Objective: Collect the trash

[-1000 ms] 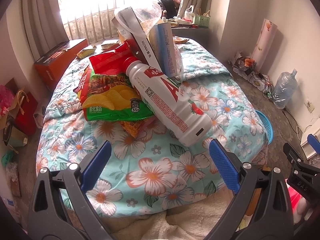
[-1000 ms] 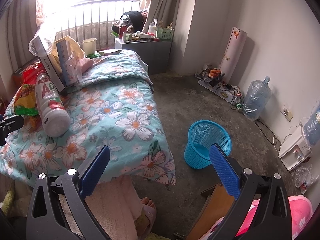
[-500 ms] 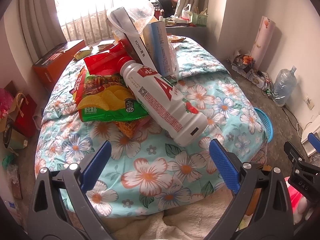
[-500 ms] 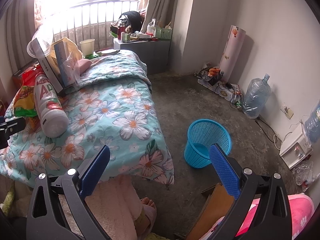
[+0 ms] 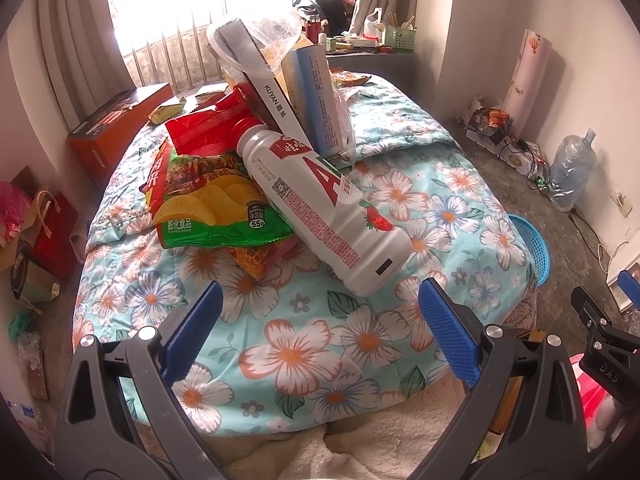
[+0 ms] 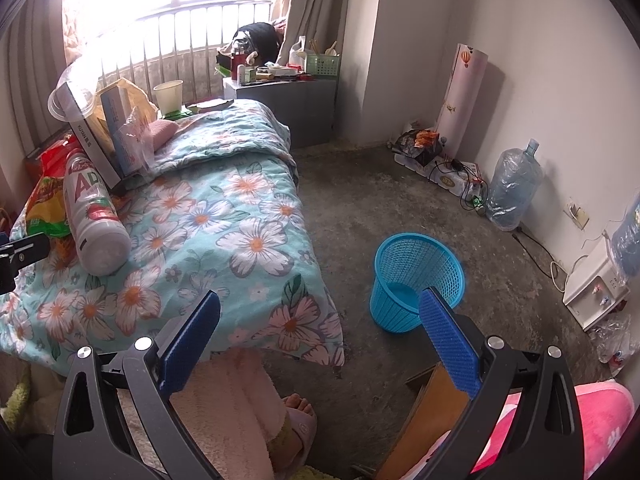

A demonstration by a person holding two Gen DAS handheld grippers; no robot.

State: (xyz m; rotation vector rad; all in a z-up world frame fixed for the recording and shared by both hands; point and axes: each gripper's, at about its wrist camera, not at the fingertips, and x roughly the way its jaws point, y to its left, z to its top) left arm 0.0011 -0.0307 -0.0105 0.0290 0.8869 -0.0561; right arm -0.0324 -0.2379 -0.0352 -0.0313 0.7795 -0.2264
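A pile of trash lies on the floral bedspread [image 5: 304, 344]: a big white milk bottle [image 5: 320, 208] on its side, a green chip bag [image 5: 212, 208], a red wrapper [image 5: 204, 132], upright cartons [image 5: 308, 96] and a clear plastic cup [image 5: 264, 36]. My left gripper [image 5: 320, 312] is open and empty just short of the bottle's base. My right gripper [image 6: 320, 324] is open and empty above the floor, by the bed's foot corner. The blue mesh bin [image 6: 416, 276] stands on the floor beside the bed; the bottle [image 6: 94, 220] shows at the left there.
An orange box [image 5: 116, 128] lies along the bed's far left edge. A water jug [image 6: 514, 188], power strips and a white appliance [image 6: 596, 284] line the right wall. A grey nightstand [image 6: 288, 108] stands at the back. A slippered foot [image 6: 296, 416] is below.
My left gripper has moved closer to the trash pile, so the bottle looms larger. My right gripper has drifted slightly. Both stayed open.
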